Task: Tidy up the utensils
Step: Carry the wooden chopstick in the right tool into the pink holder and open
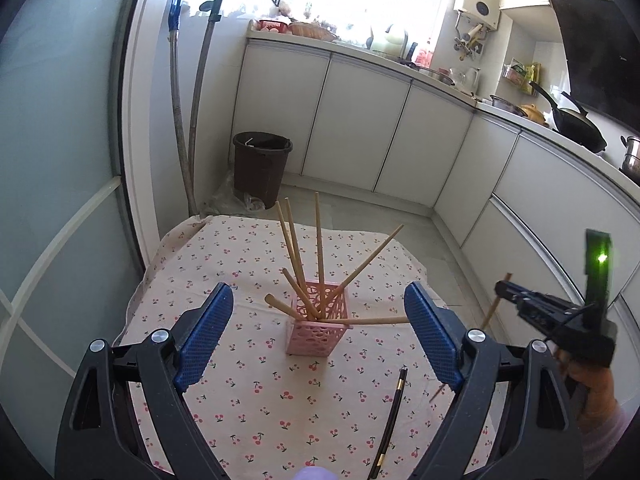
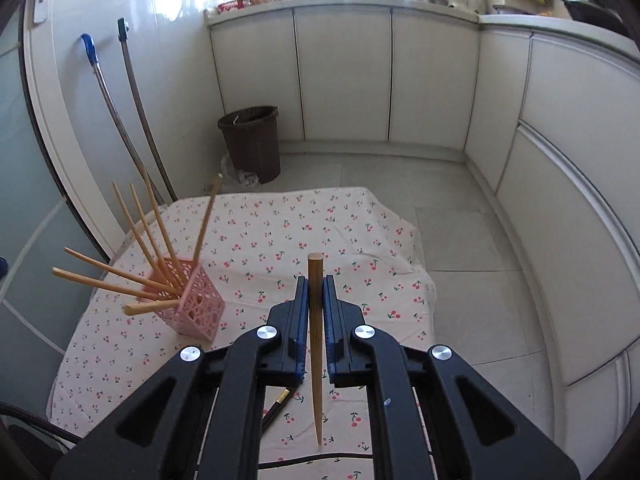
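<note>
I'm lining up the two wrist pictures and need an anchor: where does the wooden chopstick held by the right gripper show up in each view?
Left wrist view: the held chopstick is at the right edge, slanting down from the right gripper, above the table's right side.
Right wrist view: it stands near upright at centre, clamped between the blue pads, thick end up.
Shared landmark: the pink holder, full of chopsticks, on the cherry-print cloth.

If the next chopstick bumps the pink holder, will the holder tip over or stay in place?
The pink holder probably tips easily: it is narrow and openwork, likely light plastic. The wooden chopsticks in it lean outward, mostly to one side. It could also slide, since the cherry tablecloth looks loose.
</note>
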The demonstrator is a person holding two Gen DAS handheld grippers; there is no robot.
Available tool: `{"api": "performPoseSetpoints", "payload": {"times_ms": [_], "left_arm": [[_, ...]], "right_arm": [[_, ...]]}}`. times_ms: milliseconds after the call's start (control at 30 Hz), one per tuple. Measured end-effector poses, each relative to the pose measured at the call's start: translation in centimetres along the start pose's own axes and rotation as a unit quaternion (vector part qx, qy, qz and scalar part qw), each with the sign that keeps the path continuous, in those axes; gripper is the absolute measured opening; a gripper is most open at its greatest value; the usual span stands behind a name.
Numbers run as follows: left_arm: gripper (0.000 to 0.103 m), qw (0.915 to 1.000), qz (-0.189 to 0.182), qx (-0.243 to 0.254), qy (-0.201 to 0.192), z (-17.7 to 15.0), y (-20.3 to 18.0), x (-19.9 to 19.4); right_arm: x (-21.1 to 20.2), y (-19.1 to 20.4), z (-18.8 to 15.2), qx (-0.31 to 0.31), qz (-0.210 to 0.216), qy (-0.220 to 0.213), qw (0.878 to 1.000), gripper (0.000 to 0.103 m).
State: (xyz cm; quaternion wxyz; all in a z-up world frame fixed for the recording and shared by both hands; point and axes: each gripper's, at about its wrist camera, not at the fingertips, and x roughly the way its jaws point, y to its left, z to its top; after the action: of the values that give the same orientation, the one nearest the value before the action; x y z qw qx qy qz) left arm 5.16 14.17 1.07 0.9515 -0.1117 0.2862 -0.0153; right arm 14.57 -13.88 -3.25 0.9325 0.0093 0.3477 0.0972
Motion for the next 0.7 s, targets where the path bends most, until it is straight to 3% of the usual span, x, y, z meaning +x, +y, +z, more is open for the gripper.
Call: {"api": "performPoseSetpoints", "payload": {"times_ms": [233, 400, 533, 700], "left_arm": [[0.084, 0.9989, 0.003, -0.044, 0.016, 0.5, 2.4, 1.0], [0.084, 0.9964, 0.002, -0.078, 0.034, 0.6, 4.1, 2.0], [0.084, 0.9949, -0.002, -0.095, 0.034, 0.9, 5.0, 1.9], [0.084, 0.9939, -0.006, -0.105, 0.034, 1.2, 5.8, 2.0]], "right_arm": [[-5.6, 1.2, 6.7, 0.026, 0.0, -0.065, 0.998, 0.007], [-6.6, 3.1, 11.6, 0.054, 0.028, -0.094, 0.994, 0.007], [-6.0, 5.3, 13.2, 0.063, 0.051, -0.092, 0.992, 0.007], [-3.8, 7.7, 12.7, 0.063, 0.07, -0.074, 0.993, 0.007]]}}
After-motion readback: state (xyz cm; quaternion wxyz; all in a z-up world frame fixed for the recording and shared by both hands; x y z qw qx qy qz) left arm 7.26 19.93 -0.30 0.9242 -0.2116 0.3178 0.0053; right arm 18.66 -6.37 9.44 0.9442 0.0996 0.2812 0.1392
